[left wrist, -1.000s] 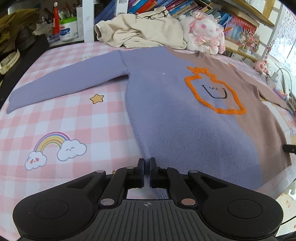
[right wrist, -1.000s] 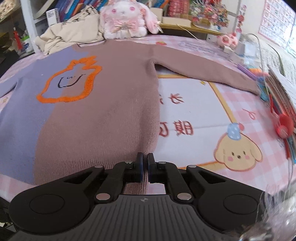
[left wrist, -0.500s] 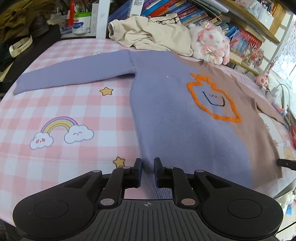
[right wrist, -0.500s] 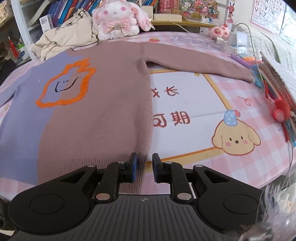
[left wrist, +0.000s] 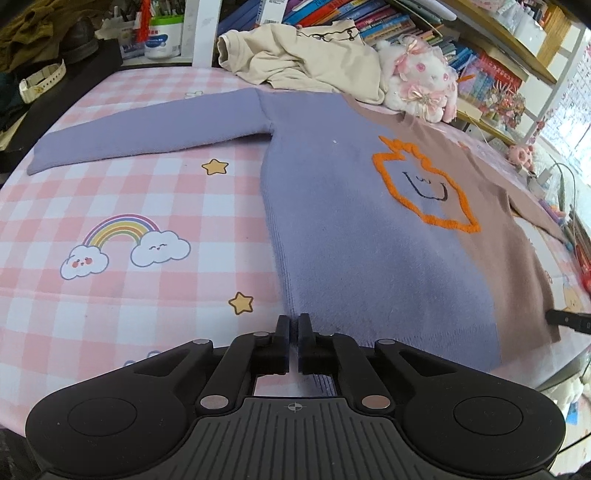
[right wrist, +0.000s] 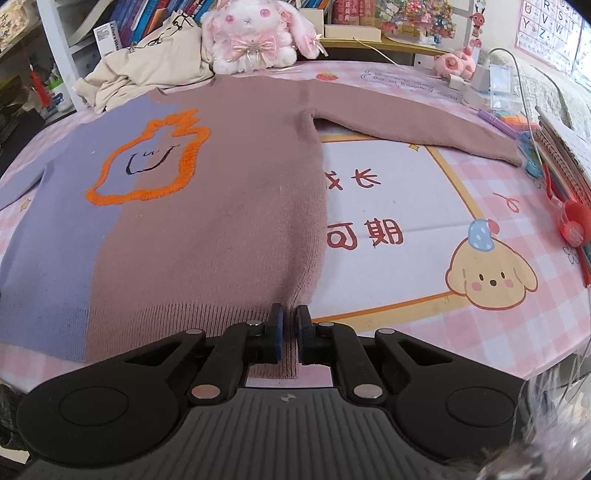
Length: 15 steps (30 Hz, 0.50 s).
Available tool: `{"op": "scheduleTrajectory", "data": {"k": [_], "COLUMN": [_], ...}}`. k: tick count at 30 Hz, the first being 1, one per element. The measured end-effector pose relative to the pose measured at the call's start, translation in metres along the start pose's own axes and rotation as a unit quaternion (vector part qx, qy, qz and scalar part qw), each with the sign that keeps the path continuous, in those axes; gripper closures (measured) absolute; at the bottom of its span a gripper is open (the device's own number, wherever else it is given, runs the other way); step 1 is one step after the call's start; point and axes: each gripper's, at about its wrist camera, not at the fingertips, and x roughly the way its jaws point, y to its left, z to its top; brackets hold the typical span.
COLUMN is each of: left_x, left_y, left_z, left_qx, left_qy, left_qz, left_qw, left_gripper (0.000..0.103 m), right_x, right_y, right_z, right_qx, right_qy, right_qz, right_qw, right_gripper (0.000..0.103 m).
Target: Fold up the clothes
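Sweater (left wrist: 369,240) lies flat, front up, on the pink checked table (left wrist: 129,192), one piece, half purple, half brown, orange outline patch on the chest. Two sleeves, both spread out sideways: purple one (left wrist: 147,136) in my left view, brown one (right wrist: 413,129) in my right view.

My left gripper (left wrist: 294,328) sits at the purple hem corner, jaws pinched shut on the knit there. My right gripper (right wrist: 287,321) sits at the brown hem corner, jaws closed on that edge too, a thin strip of fabric between the pads.

Counts: one cream garment (left wrist: 306,59) heaped behind the collar, one plush rabbit (right wrist: 255,33) beside it, both touching or just beside the sweater's top edge.

Edges: hem runs close to the near table edge. Open cloth left of the body, with rainbow and star prints. Open cloth right of the body too, with a dog print and red characters. Right table edge is crowded: notebooks (right wrist: 565,155), pens and a red round item near the brown cuff.

Only the left view shows the purple cuff, the jar (left wrist: 162,35) and the dark stuff at far left. Only the right view shows the brown cuff and wall chart. Left view catches my right gripper tip at its right edge.
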Motion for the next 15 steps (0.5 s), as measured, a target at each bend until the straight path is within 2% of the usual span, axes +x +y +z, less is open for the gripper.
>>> {"op": "scheduleTrajectory", "data": {"k": [15], "left_x": [0.0004], "left_y": [-0.002], "left_z": [0.0016], "left_qx": [0.035], "left_qy": [0.011], "left_qz": [-0.013], "left_qw": [0.9992], "left_gripper": [0.1], "right_x": [-0.0033], "right_y": [-0.0031], "right_z": [-0.0041], "right_qx": [0.009], "right_qy": [-0.002], "right_qz": [-0.012], "right_qw": [1.0], "right_gripper": [0.096]}}
